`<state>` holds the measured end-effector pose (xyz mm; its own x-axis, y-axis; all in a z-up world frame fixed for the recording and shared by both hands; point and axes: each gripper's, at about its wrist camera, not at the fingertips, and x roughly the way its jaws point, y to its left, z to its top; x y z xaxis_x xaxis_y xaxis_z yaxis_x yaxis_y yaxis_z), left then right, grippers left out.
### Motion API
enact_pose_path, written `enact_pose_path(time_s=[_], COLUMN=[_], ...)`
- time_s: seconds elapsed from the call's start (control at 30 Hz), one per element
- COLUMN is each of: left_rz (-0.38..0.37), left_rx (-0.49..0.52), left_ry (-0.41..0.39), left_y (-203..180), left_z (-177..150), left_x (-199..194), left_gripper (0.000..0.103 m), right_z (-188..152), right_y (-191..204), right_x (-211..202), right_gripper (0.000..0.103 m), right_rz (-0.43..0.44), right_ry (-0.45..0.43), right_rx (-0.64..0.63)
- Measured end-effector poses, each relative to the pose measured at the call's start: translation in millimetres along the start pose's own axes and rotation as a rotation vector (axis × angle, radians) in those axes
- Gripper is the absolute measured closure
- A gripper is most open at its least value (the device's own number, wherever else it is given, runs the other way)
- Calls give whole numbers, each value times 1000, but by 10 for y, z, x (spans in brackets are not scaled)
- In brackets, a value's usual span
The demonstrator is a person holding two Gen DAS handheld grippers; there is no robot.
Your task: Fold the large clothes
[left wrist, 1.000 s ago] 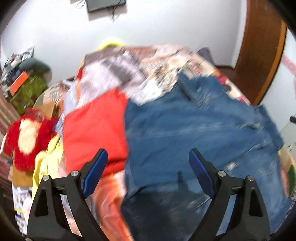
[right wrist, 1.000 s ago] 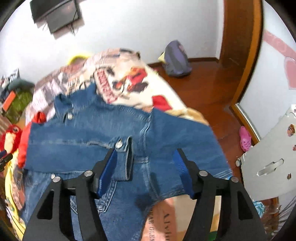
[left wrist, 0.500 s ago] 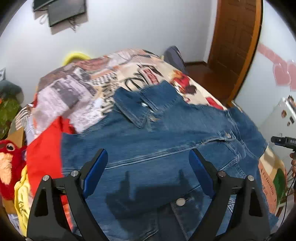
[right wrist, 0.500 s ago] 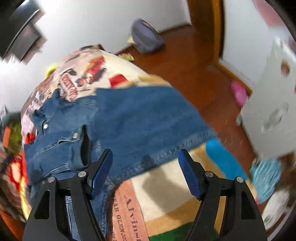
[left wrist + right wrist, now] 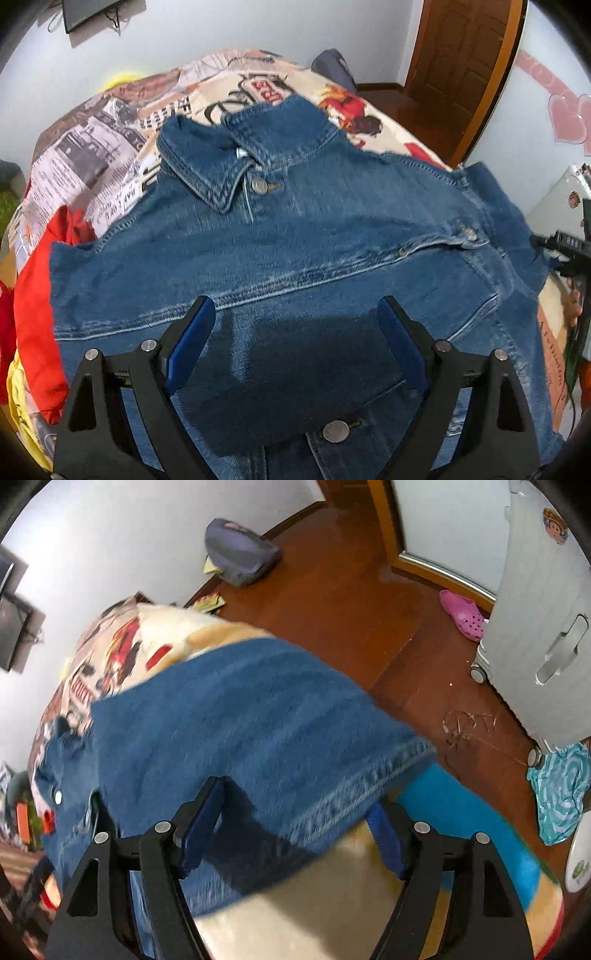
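The blue denim jacket (image 5: 295,240) lay spread on the patterned bedspread (image 5: 110,122), its cuffed sleeve end directly ahead of the right gripper (image 5: 295,830), whose empty jaws had just been opening, nearer than the wide-open, empty left gripper (image 5: 295,350) over its front.

Both claws (image 5: 295,339) (image 5: 291,827) wide apart, empty

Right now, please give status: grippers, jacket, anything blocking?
Left gripper open, empty, above jacket. Right gripper open, jaws just widened, over sleeve. Red cloth beside jacket, not blocking.
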<state>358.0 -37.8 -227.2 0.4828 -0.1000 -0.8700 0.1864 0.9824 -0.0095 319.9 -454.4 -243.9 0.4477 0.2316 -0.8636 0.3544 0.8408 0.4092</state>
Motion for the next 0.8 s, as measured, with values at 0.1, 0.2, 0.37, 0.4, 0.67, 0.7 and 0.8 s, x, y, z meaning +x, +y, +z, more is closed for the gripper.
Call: enact_pose_path(time_s=[0.1,0.2,0.37,0.4,0.67,0.7,0.8], left_rz=[13,14,28,31,54,59,64], left_rx=[5,5,12,12,-7,-7,-6], left_ry=[8,7,-10,-14,-62,-71,-86], left_y=[2,17,48,62,194,208,226], left_z=[-60,-116,-189,-201,-291,-309,-355], left_x=[33,3,-124,-156,-509,-566,-671], left_gripper=[14,14,14,14,14,14,14], right_z=[85,119,151,144,-61,-120,-430], right_y=[-25,19,341,444,1427,1551,1920], right_x=[45,37,-133,-208,-1006,-1054,-1147], right_gripper=[31,45,87,89,91,91,91], right_rz=[-7,-43,-131,-136,84,107,175], right_ry=[-21,-42,-88,-111,-280,-284,-276], right_rx=[53,76,-36,-70,-322,-360,-488])
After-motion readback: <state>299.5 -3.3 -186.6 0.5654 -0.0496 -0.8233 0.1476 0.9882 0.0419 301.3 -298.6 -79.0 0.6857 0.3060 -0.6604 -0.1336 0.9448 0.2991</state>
